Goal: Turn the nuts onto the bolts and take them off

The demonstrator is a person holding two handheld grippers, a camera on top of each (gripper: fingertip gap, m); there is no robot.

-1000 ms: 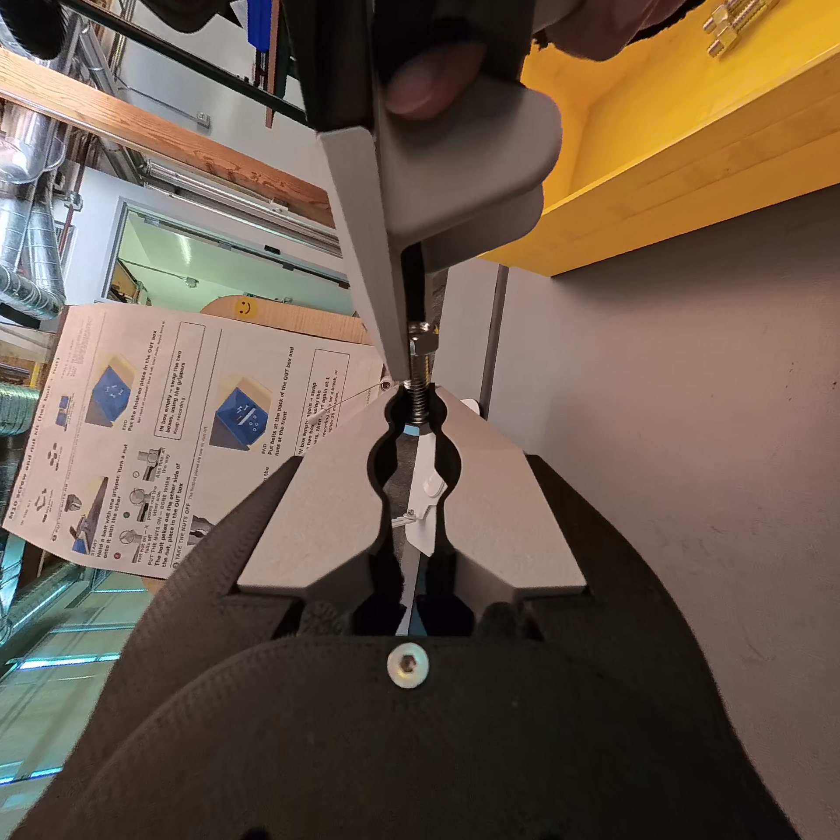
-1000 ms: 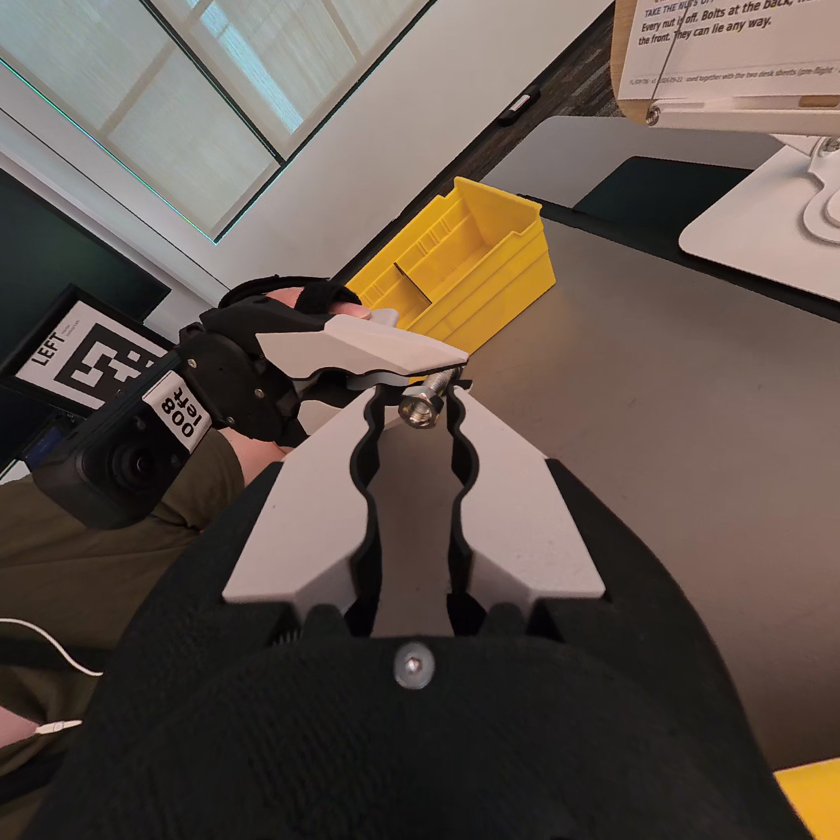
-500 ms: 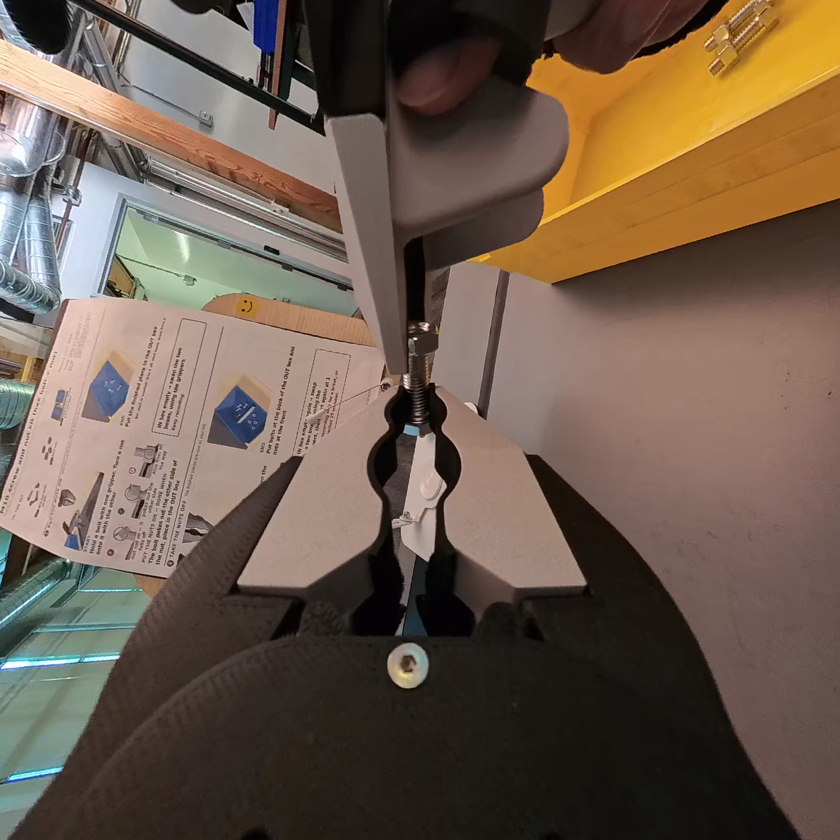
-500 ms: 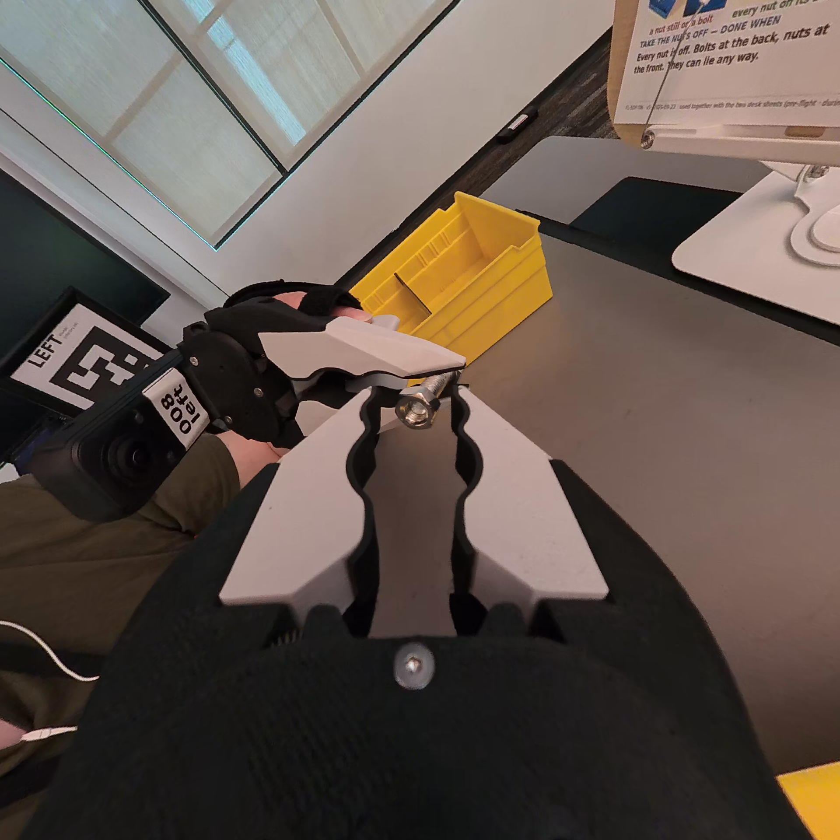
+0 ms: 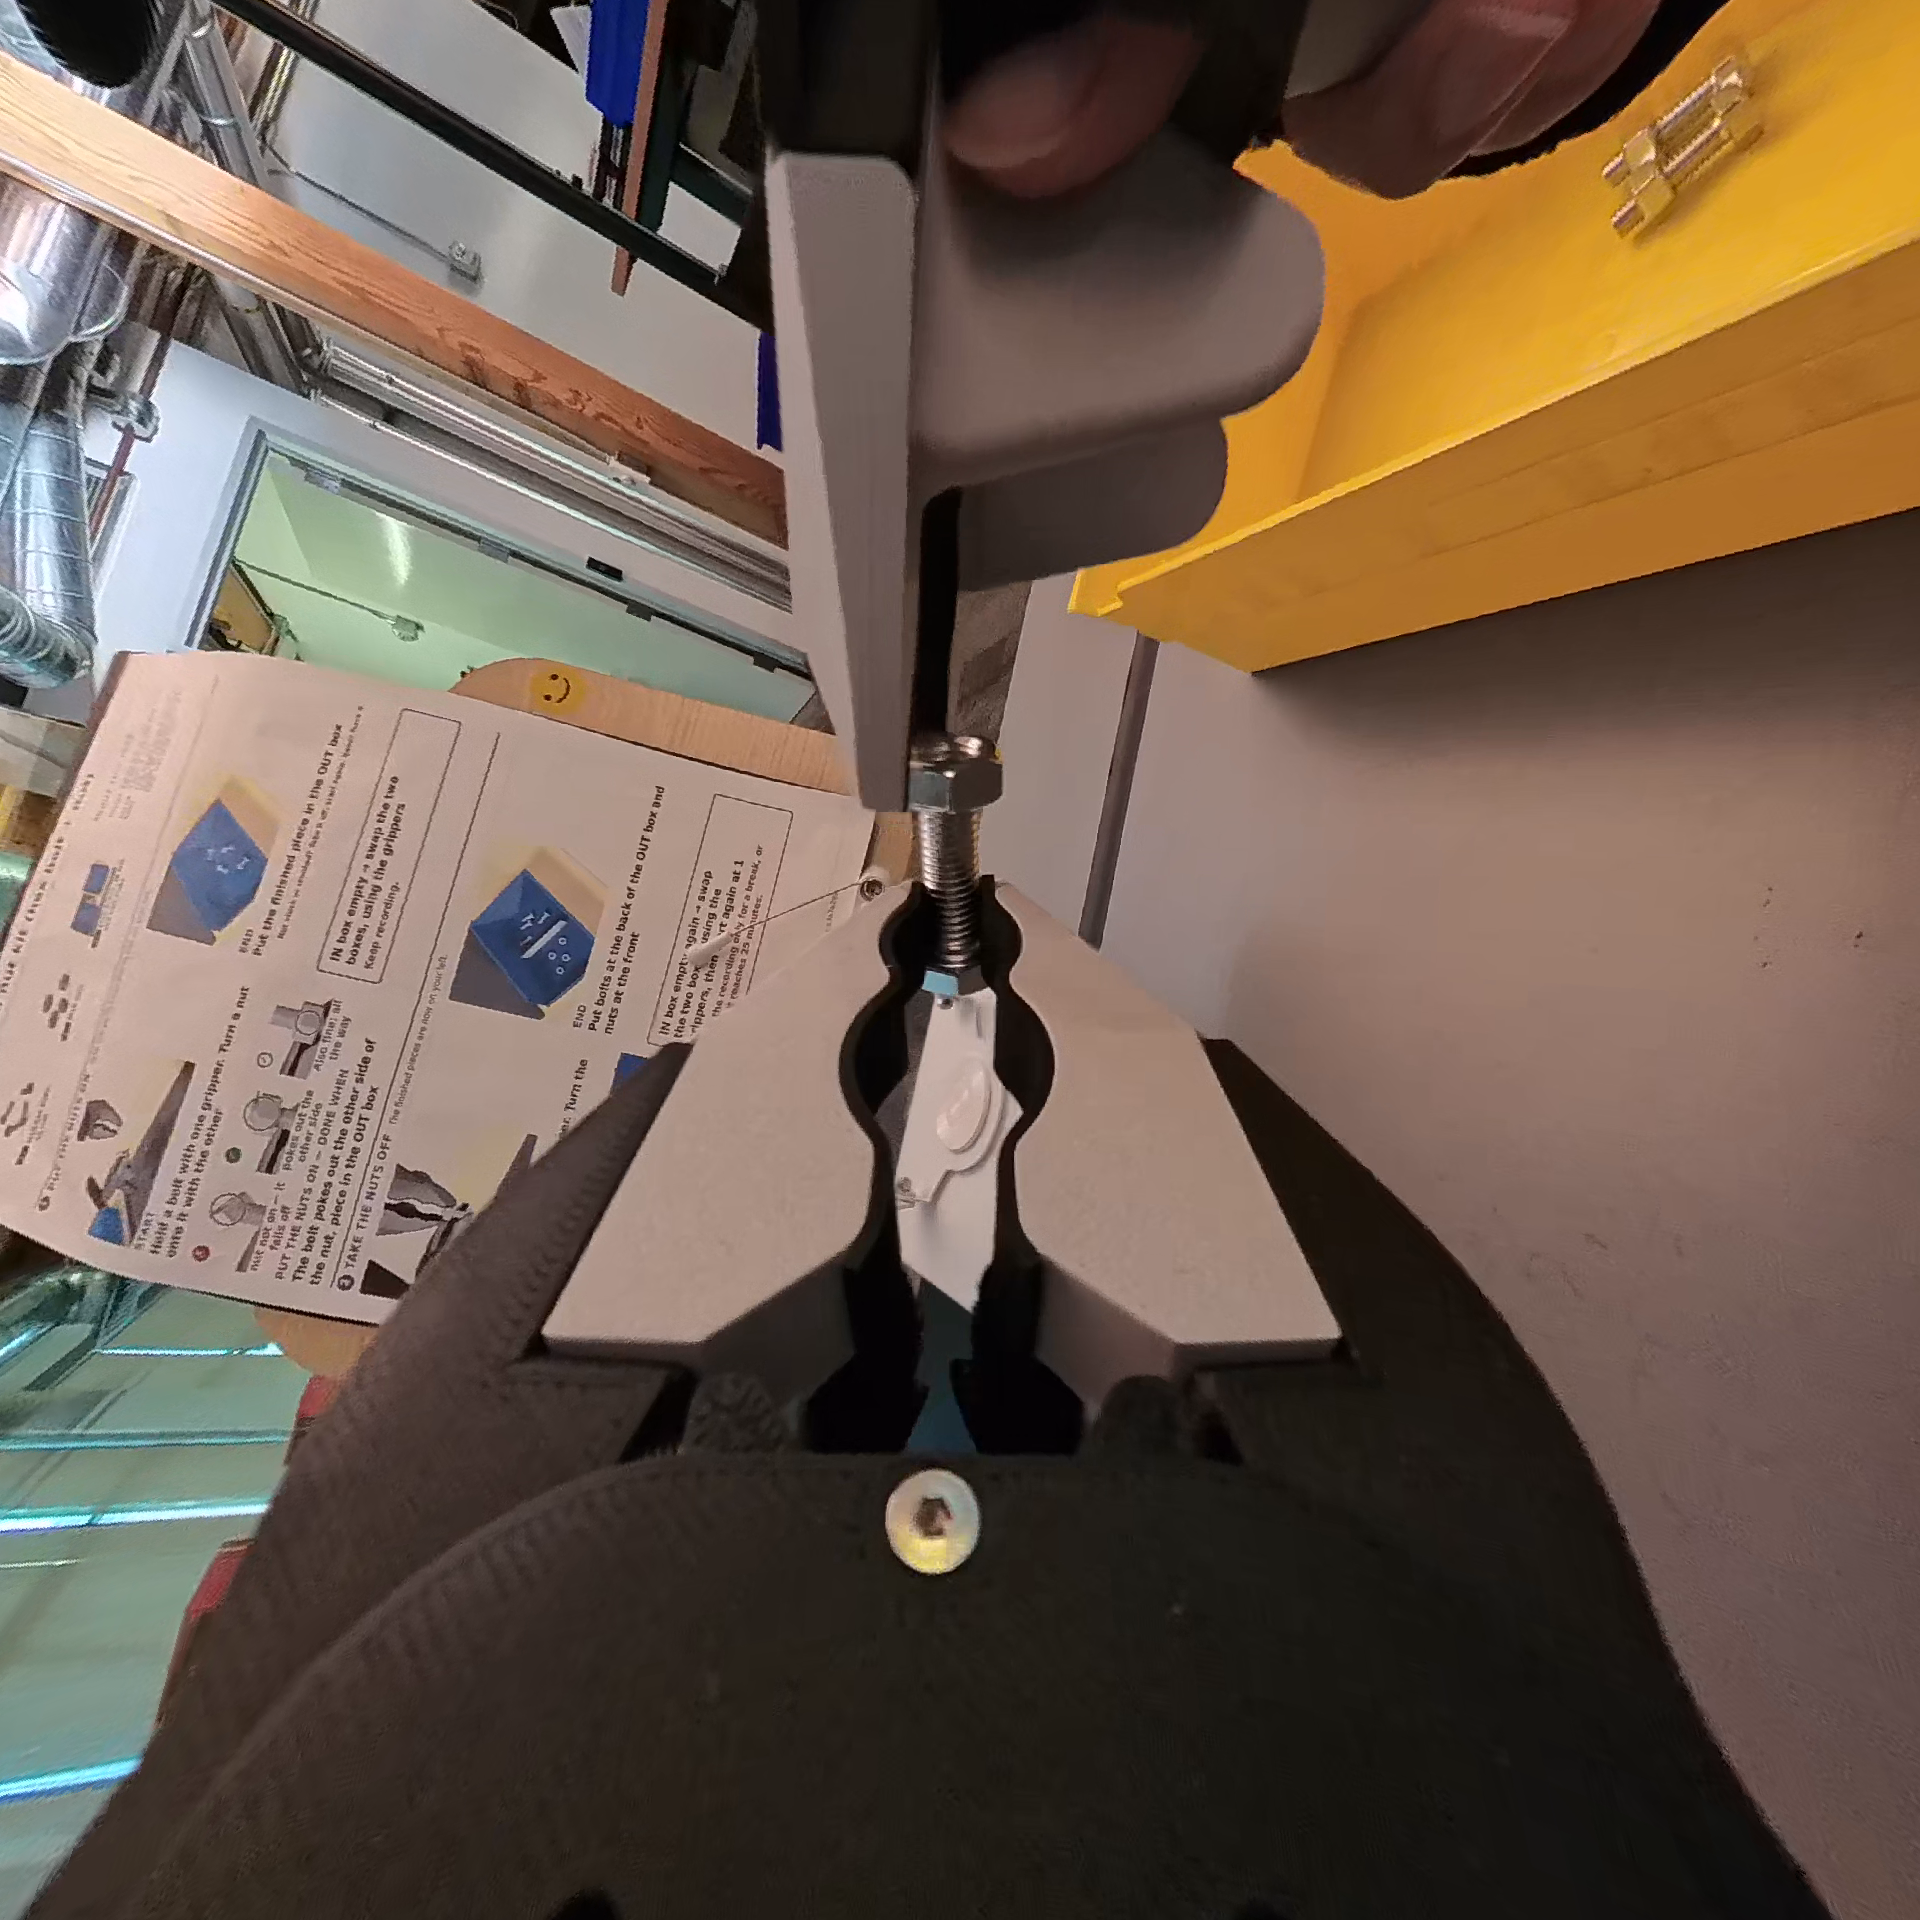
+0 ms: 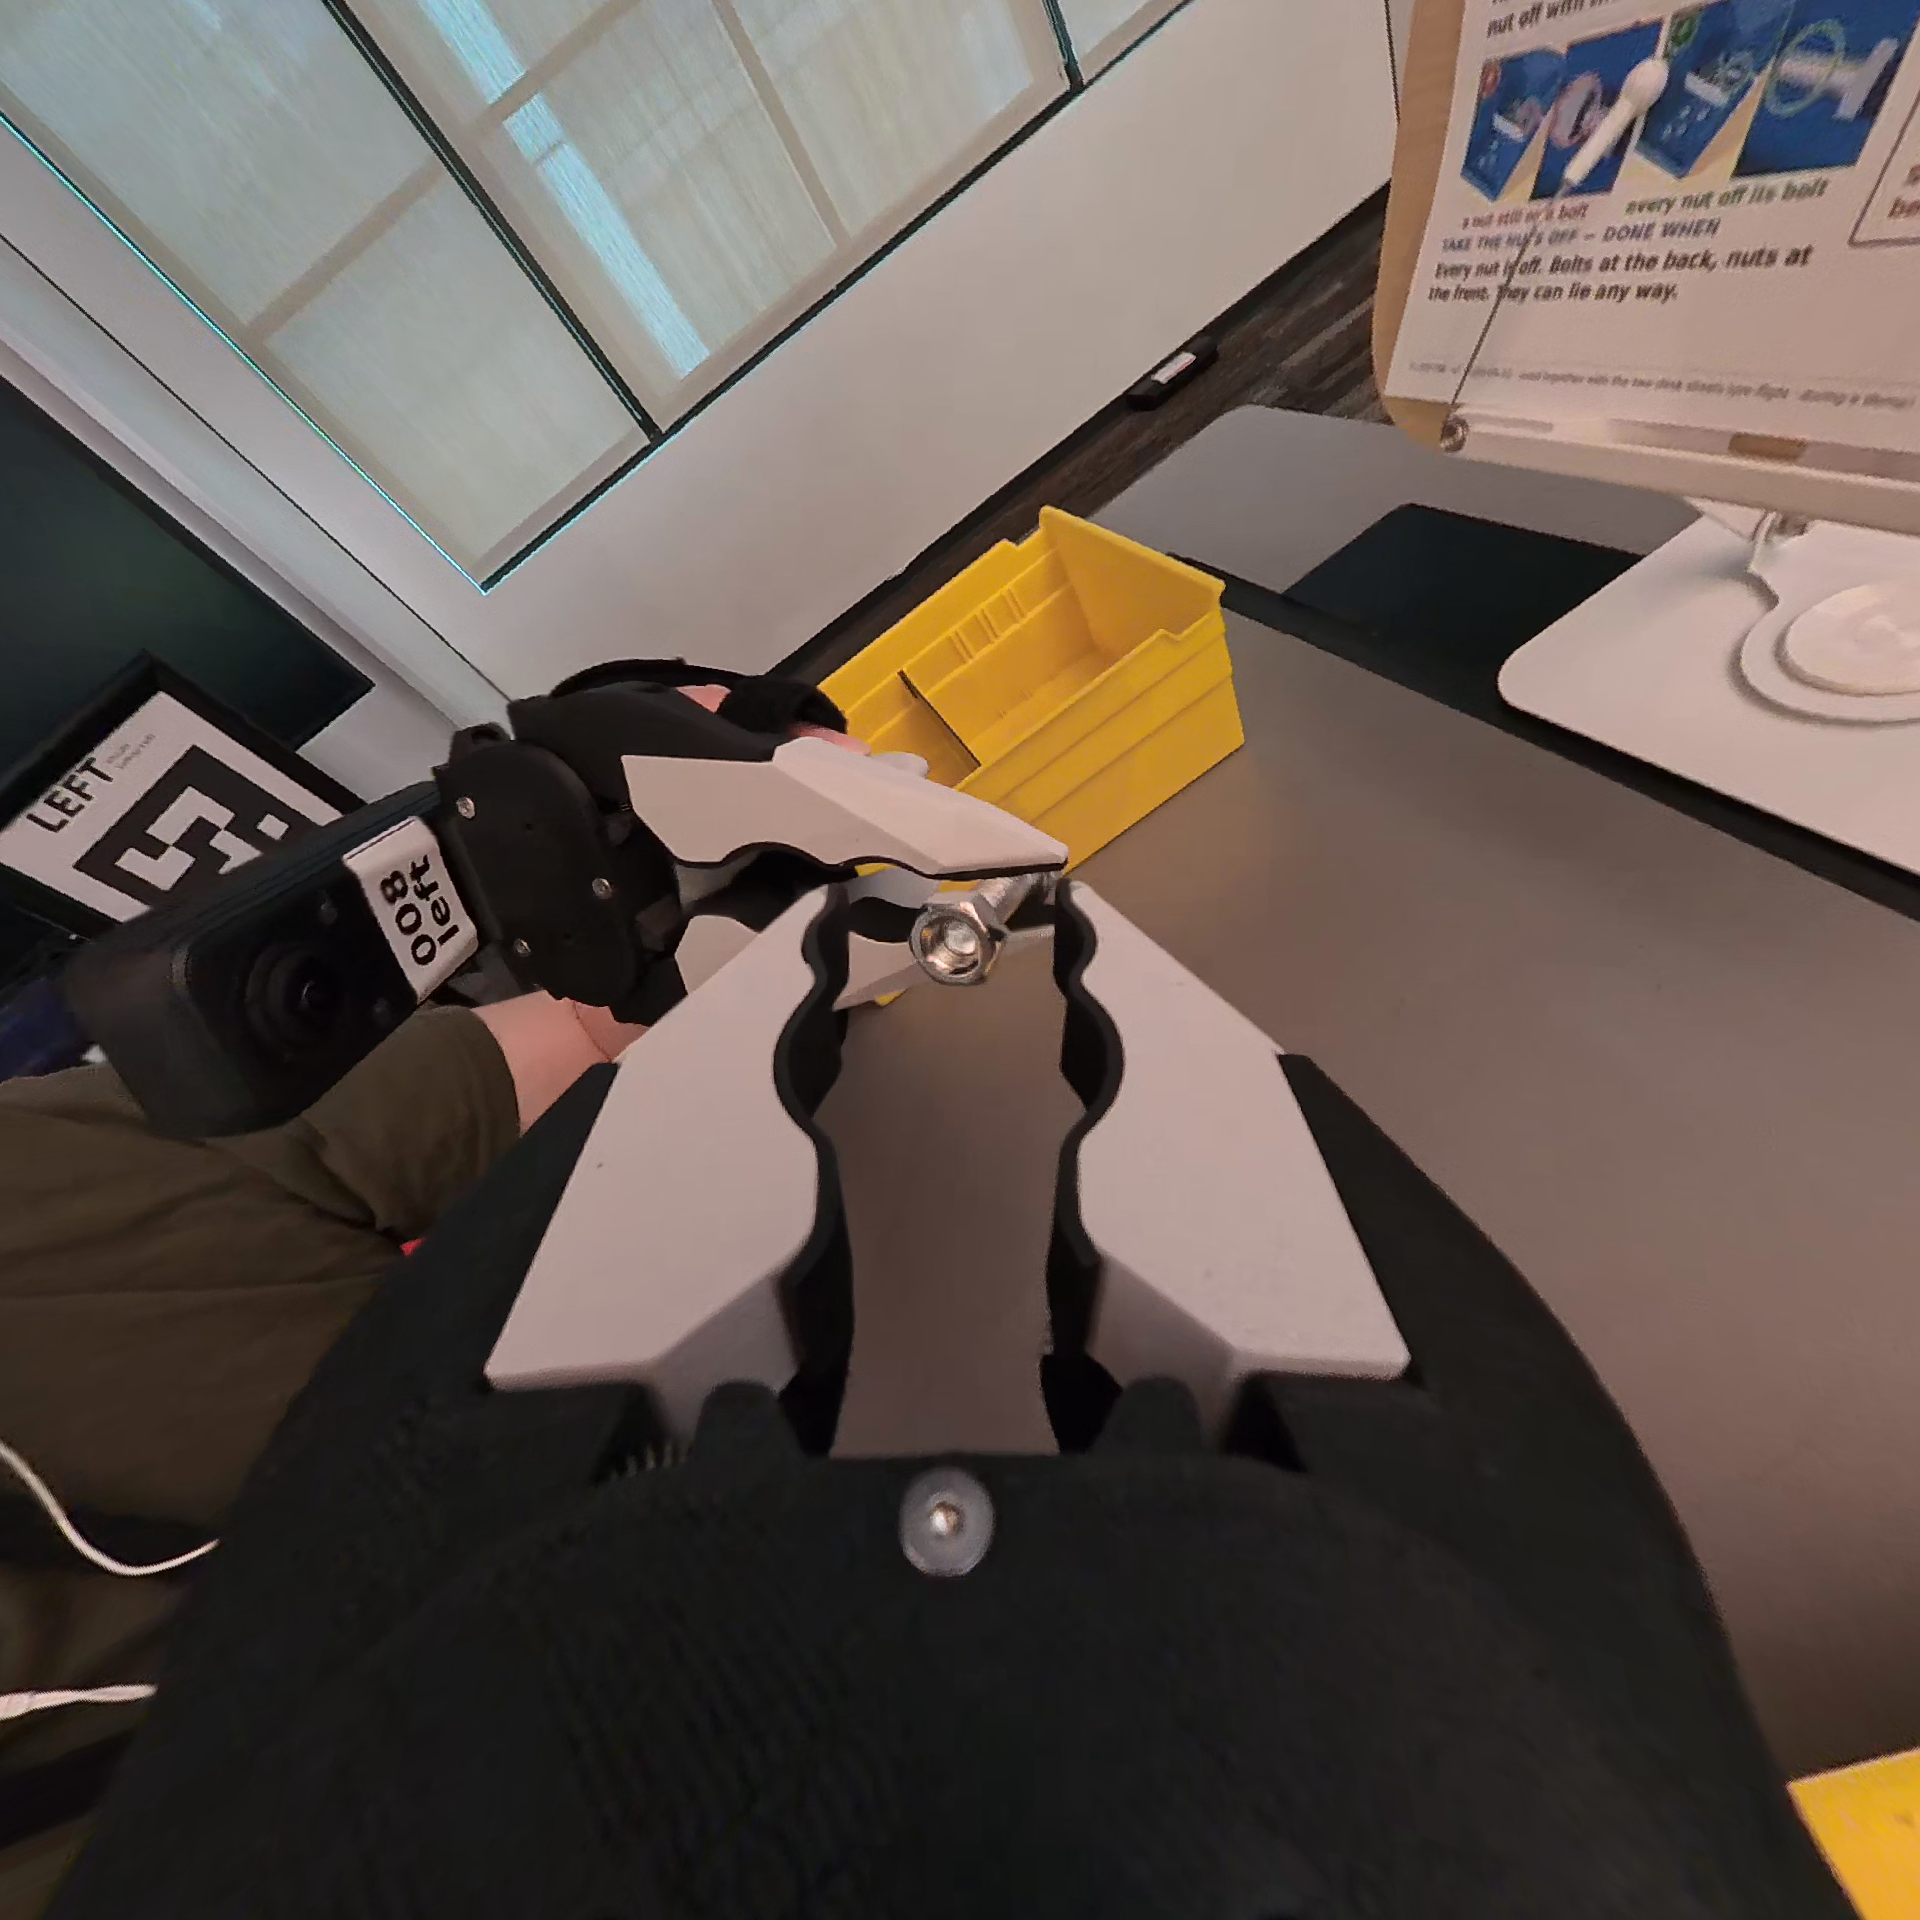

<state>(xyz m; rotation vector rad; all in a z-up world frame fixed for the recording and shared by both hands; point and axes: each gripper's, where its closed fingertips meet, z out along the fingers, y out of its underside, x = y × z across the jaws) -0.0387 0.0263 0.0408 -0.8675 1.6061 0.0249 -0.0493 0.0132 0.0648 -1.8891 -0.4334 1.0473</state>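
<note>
My left gripper (image 5: pixel 951 902) is shut on a steel bolt (image 5: pixel 945 878) near its head and holds it above the grey table (image 5: pixel 1558 1039). A hex nut (image 5: pixel 954 781) sits on the bolt's far end. My right gripper (image 6: pixel 945 920) is open, its fingertips either side of the nut (image 6: pixel 954 940) with gaps showing. In the left wrist view it comes down from the top, and one finger (image 5: pixel 862 623) lies against the nut's side. In the right wrist view the left gripper (image 6: pixel 1023 873) reaches in from the left.
A yellow bin (image 5: pixel 1558 395) at the top right holds bolts with nuts on them (image 5: pixel 1683 135). A divided yellow bin (image 6: pixel 1091 675) stands behind the grippers. An instruction sheet (image 6: pixel 1662 208) on a white stand (image 6: pixel 1714 707) is at the right. A yellow corner (image 6: pixel 1860 1818) shows at the bottom right. The grippers are tip to tip, or close to it.
My right gripper's jaws have widened a little around the nut, and its view has tilted up towards the instruction sheet. My left gripper still holds the bolt in the same place.
</note>
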